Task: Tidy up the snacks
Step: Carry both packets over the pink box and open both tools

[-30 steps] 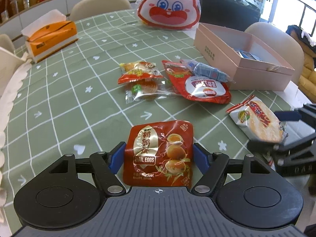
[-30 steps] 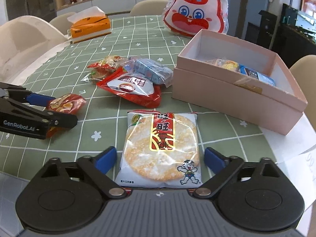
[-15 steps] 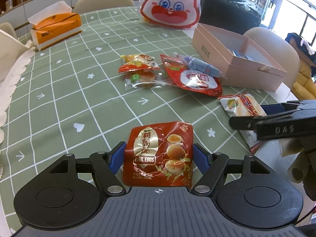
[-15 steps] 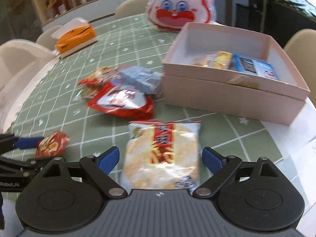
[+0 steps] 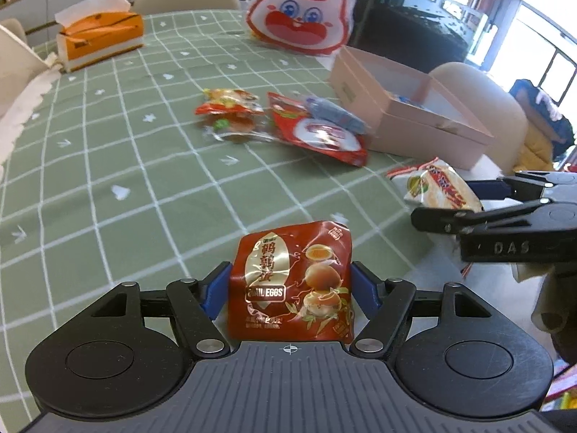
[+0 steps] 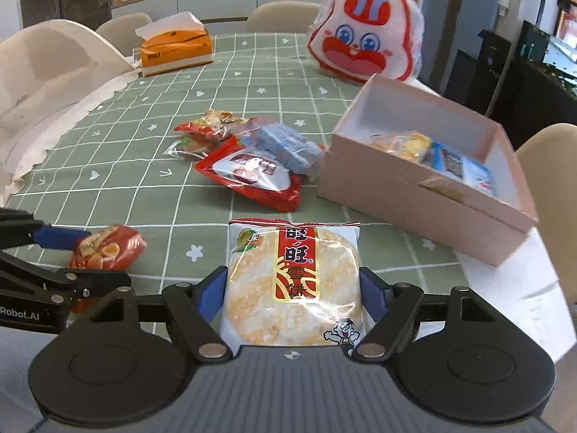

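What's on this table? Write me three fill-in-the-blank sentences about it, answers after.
The left gripper holds a red packet labelled Quail ____.
The tissue box is coloured ____.
The open box near the rabbit-faced bag is coloured ____.
Missing: eggs; orange; pink.

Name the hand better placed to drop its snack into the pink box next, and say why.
Right, probably. The right gripper, clamped on the rice cracker pack, has the pink box just ahead of it. The left gripper, holding the quail egg packet, sits farther from the box.
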